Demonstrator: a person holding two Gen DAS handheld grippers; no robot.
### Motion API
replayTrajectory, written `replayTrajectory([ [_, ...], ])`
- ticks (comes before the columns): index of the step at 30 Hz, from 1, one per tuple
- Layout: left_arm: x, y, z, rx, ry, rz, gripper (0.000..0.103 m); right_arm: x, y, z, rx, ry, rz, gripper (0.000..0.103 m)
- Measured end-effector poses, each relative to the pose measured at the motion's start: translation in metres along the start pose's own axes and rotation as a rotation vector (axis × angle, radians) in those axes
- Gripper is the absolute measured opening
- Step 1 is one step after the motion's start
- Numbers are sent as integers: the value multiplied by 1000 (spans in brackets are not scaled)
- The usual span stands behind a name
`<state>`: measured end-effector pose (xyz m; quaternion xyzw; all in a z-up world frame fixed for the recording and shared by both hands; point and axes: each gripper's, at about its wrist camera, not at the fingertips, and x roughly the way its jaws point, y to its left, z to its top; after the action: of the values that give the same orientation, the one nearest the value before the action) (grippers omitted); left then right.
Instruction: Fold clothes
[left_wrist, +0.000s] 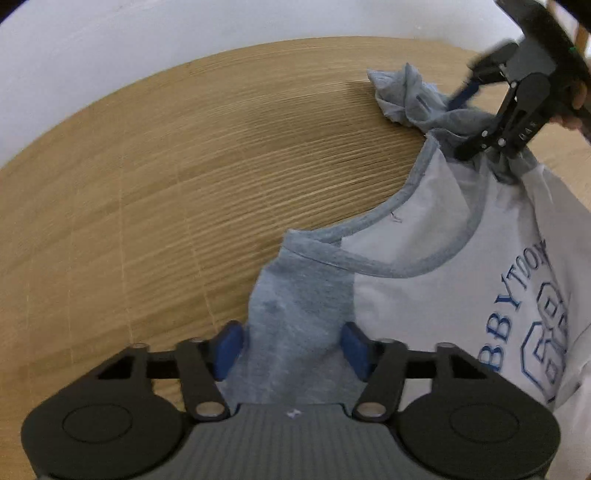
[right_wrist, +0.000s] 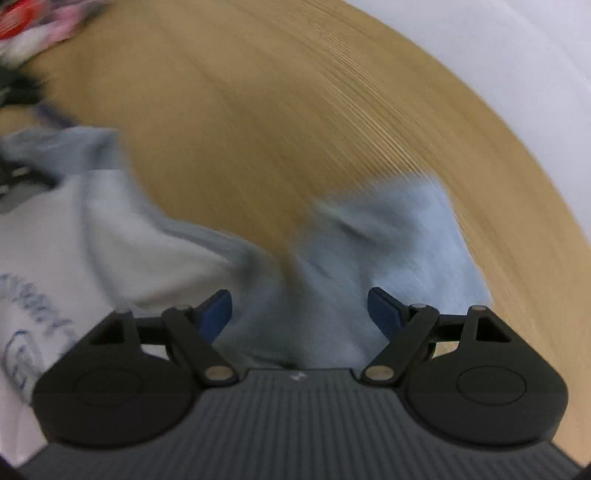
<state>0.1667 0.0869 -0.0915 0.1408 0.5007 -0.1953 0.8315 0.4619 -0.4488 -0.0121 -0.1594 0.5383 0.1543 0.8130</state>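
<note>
With both grippers' jaws parted over the T-shirt's grey sleeves, the left gripper and right gripper should each pinch one sleeve, then draw the cloth flat on the table.

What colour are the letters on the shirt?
Blue, on the shirt's white front; clearest in the left wrist view.

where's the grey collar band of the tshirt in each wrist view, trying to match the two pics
Left wrist view: the collar band curves through the centre right, from the grey sleeve between the left gripper's pads up toward the right gripper.
Right wrist view: blurred; no collar band can be made out.
Shared landmark: the blue lettering on the shirt's white front.
</note>
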Motion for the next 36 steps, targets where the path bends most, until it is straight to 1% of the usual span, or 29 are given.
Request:
replayTrajectory([
  [1,-2,2,-3,-17,0,7,62,3,-15,-6,65,30,-8,83],
  [3,-4,4,-9,-60,6,18,67,-2,-39,-35,222,90,44,83],
  [4,-5,4,-12,-78,7,19,70,-4,-51,-49,300,121,71,86],
  [5,-6,5,-15,-87,7,21,72,-13,-50,-64,323,117,95,86],
  [7,-11,4,-21,-71,1,30,75,-32,-44,-92,350,105,137,84],
  [9,-13,2,-22,-52,6,23,76,-53,-28,-112,344,76,137,84],
  [11,-14,-1,-22,-26,14,-9,75,-78,-13,-121,313,20,115,84],
  [12,-15,-5,-21,9,11,-9,73,-90,-5,-125,298,-8,104,84],
  [15,-19,-21,-16,131,-15,40,70,-139,21,-117,140,-192,90,84],
  [16,-22,-24,-12,157,-24,46,70,-148,27,-111,96,-257,70,84],
  [17,-22,-25,-8,167,-33,37,70,-158,33,-105,53,-322,50,84],
  [18,-22,-27,-2,166,-44,20,70,-161,36,-101,14,-337,49,84],
  [21,-20,-22,10,146,-53,-40,71,-135,52,-84,-163,-208,85,84],
  [23,-12,-17,13,128,-16,-82,71,-111,62,-84,-276,-109,100,84],
  [24,-7,-16,14,124,6,-95,70,-100,65,-84,-314,-83,98,82],
  [25,-3,-19,14,129,23,-98,70,-88,69,-84,-351,-57,96,77],
  [26,-4,-23,15,132,19,-106,67,-81,68,-83,-356,-50,105,76],
  [27,-6,-27,15,137,14,-110,59,-74,67,-81,-359,-44,115,75],
  [28,-8,-31,14,141,10,-108,49,-66,66,-80,-362,-39,124,74],
  [29,-11,-34,11,138,6,-110,44,-60,69,-80,-364,-35,136,72],
  [31,-17,-33,5,107,0,-114,24,-49,65,-83,-377,-11,159,64],
  [32,-17,-35,5,74,-1,-114,19,-49,57,-81,-334,-1,196,57],
  [33,-17,-34,4,36,-1,-121,11,-48,49,-79,-288,9,235,25],
  [34,-18,-32,3,-2,-4,-125,8,-49,44,-76,-235,23,244,12],
  [36,-22,-27,6,-70,-22,-114,6,-59,40,-74,-203,-18,206,11],
])
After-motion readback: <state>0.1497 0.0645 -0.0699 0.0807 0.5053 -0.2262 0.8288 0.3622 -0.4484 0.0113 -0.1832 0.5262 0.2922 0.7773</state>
